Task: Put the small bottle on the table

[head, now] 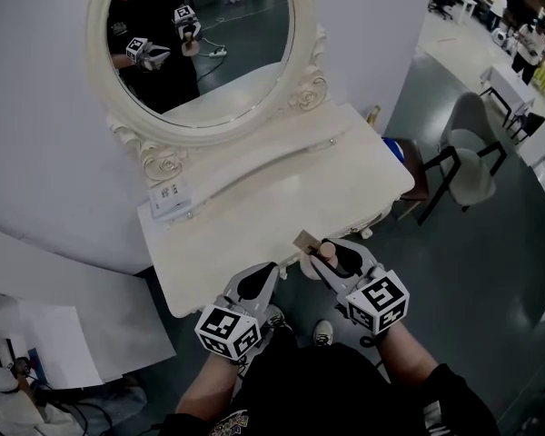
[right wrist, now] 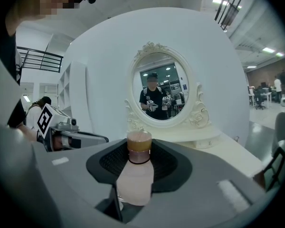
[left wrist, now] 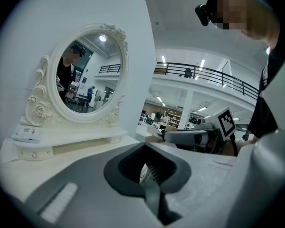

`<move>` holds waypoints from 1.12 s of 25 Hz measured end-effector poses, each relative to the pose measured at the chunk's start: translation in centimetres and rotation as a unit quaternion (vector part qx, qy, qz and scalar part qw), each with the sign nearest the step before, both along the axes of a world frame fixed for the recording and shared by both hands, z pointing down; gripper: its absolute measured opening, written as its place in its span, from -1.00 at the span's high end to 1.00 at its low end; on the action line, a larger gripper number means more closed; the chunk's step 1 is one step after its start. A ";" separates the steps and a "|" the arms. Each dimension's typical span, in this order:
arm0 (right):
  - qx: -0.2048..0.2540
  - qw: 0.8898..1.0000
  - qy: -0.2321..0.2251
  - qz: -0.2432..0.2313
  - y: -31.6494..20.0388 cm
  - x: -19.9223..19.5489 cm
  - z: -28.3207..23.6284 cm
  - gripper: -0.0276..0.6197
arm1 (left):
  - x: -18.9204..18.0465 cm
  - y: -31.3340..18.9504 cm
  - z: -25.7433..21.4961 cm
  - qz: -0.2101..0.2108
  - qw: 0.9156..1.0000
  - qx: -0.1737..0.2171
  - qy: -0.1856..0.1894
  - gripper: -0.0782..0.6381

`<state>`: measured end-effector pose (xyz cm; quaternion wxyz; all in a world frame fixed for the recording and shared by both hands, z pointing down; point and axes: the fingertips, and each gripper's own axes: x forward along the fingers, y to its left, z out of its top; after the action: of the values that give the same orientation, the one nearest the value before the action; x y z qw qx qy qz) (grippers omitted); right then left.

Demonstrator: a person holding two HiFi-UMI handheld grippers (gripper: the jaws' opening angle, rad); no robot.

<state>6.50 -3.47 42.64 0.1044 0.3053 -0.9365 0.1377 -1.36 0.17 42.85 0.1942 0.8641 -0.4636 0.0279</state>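
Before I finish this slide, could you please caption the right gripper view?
Right gripper shut on the small bottle, facing the white dressing table and oval mirror.

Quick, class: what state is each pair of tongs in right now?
Left tongs: closed, holding nothing.
Right tongs: closed on the small bottle.

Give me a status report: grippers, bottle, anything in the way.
Right gripper shut on small bottle, upright, at near edge of dressing table. Left gripper shut, empty. Nothing in the way; white card far back by oval mirror.
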 end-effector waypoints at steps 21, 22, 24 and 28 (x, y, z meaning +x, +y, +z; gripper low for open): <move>-0.014 1.000 -0.002 0.018 -3.9 -5.3 0.6 0.40 | -5.7 -3.8 0.6 0.015 1.000 -0.007 0.005 0.78; -0.015 1.000 -0.001 0.019 -4.1 -5.6 0.7 0.40 | -5.9 -4.0 0.6 0.017 1.000 -0.007 0.005 0.78; -0.016 1.000 -0.001 0.023 -4.5 -5.9 1.0 0.40 | -6.1 -4.4 0.8 0.022 1.000 -0.009 0.005 0.78; -0.018 0.999 0.001 0.032 -5.1 -6.7 1.3 0.40 | -7.0 -5.1 1.1 0.031 0.999 -0.011 0.006 0.78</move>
<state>-0.24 -8.55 43.92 0.1066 0.3335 -0.9234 0.1575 -8.33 -4.88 43.96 0.2053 0.8760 -0.4351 0.0335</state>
